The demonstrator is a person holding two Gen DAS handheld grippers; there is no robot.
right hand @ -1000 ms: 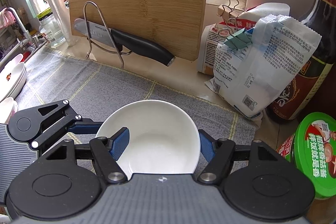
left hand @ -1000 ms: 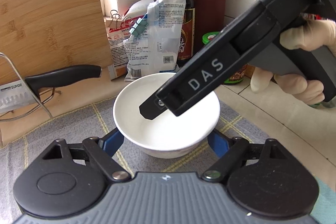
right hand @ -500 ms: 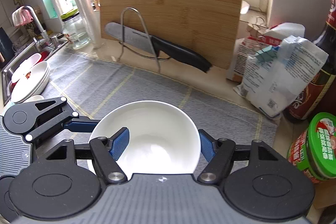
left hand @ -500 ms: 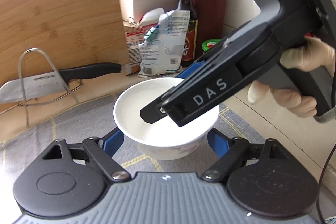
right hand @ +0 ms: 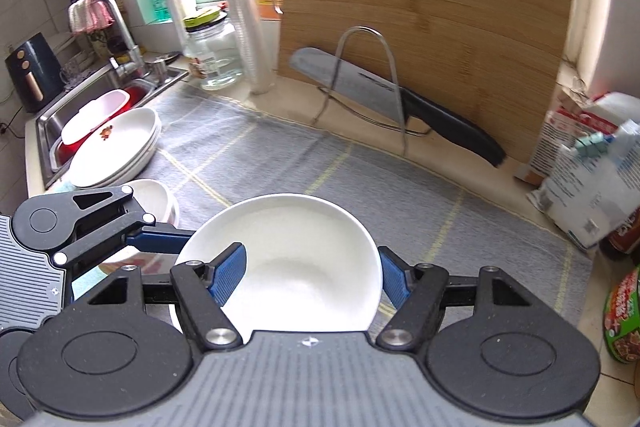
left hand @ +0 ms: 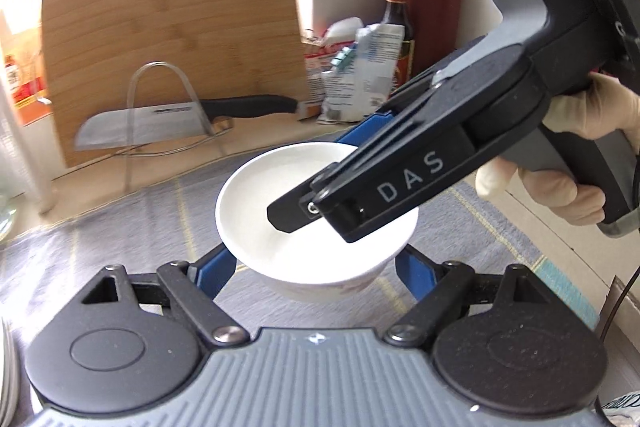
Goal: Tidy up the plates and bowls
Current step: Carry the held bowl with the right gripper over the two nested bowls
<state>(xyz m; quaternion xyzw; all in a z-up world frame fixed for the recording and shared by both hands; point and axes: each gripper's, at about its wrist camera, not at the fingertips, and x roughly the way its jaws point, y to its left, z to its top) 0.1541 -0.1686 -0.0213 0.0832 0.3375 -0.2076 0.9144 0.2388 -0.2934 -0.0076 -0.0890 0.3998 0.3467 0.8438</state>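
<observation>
A white bowl (left hand: pixel 260 211) (right hand: pixel 300 239) hangs above the grey mat (right hand: pixel 280 163), carried by both grippers. My left gripper (left hand: pixel 316 267) is shut on it, its blue pads pressing the bowl's outer sides. My right gripper (right hand: pixel 310 275) is shut on it too, with one blue pad inside the bowl and the other outside its right rim. In the left wrist view the right gripper (left hand: pixel 324 179) reaches in from the right, held by a gloved hand (left hand: pixel 576 187). A stack of white plates (right hand: pixel 116 151) and a second white bowl (right hand: pixel 156 199) lie at the mat's left end.
A bamboo cutting board (right hand: pixel 432 7) leans on the back wall behind a knife on a wire rack (right hand: pixel 360 87). A sink (right hand: pixel 80 99) lies far left. A glass jar (right hand: pixel 216 55) and cup stack stand behind. Bags (right hand: pixel 592 187), a bottle and a green-lidded tub crowd the right.
Both grippers have carried the bowl left along the counter and a little higher. The bags and bottle slid off to the right; the plates and sink came into the right wrist view.
</observation>
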